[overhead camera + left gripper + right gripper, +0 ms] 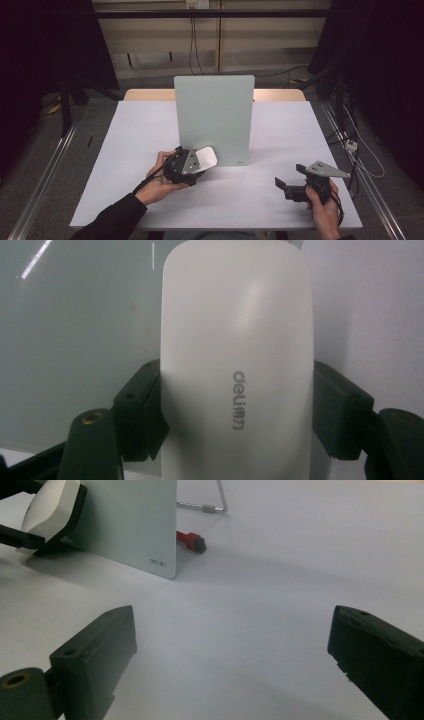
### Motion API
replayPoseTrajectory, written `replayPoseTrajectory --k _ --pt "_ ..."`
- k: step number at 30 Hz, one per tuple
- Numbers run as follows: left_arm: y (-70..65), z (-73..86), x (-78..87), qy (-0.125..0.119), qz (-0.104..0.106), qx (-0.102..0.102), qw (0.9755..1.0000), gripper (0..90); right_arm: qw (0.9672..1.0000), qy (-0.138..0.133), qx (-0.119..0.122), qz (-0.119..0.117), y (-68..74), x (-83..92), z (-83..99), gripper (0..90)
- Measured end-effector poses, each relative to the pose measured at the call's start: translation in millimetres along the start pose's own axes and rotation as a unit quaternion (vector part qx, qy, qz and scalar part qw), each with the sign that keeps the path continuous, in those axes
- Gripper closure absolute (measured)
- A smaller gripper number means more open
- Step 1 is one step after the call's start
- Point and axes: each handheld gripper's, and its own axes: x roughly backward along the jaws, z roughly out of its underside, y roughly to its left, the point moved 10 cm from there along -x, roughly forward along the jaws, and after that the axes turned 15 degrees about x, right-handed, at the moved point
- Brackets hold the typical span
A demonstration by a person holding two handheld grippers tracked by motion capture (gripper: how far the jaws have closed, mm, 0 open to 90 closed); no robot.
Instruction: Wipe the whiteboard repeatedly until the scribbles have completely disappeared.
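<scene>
A white rounded block (237,340) printed "deli" sits between the two black jaws of my left gripper (237,410), whose pads press its sides. In the high view my left gripper (202,161) holds this white block (210,157) against or just in front of the lower left part of an upright pale green board (215,115); I cannot tell whether they touch. My right gripper (281,185) rests low at the table's front right with its jaws wide apart. In its own view my right gripper (235,660) has only bare table between the jaws.
The board (135,520) stands mid-table on a wire stand (220,502). A small red and black item (191,541) lies behind the board's edge. The white table top (280,135) ends at dark floor with cables on both sides.
</scene>
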Motion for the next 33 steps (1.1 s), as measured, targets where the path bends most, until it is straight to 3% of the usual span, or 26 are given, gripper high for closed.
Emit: replayPoseTrajectory --k 5,10,12,15,18,26,31,33 --pt "15.9 -19.9 12.5 -0.029 -0.017 0.012 0.9994 30.9 1.0 -0.001 0.0 0.0 -0.5 -0.1 0.0 5.3" --pt "39.6 -55.1 30.6 -0.077 -0.037 0.038 0.9956 30.9 1.0 0.0 -0.001 0.0 -0.3 -0.4 -0.1 5.4" --pt "42.1 -61.9 31.9 -0.082 -0.041 0.036 0.9951 30.9 1.0 -0.001 -0.004 0.0 -0.4 -0.2 -0.1 5.4" --pt "33.6 -61.8 24.6 -0.073 -0.04 0.02 0.9963 30.9 1.0 -0.001 -0.004 -0.001 -0.3 -0.2 -0.2 5.4" --pt "20.4 -55.5 13.1 -0.064 -0.026 0.01 0.9976 30.9 1.0 -0.001 -0.005 -0.001 -0.3 0.1 -0.2 5.4" --pt "-9.0 -33.2 -10.8 -0.029 0.007 -0.004 0.9995 30.9 1.0 -0.002 -0.005 -0.001 -0.1 0.3 -0.3 5.4" --pt "-11.0 -32.2 -12.1 -0.022 0.014 -0.002 0.9997 30.9 1.0 -0.002 -0.005 -0.001 -0.1 0.3 -0.3 5.4" --pt "-5.0 -37.2 -7.3 -0.034 0.006 0.005 0.9994 30.9 1.0 -0.002 -0.006 -0.001 -0.2 0.4 -0.2 5.4"
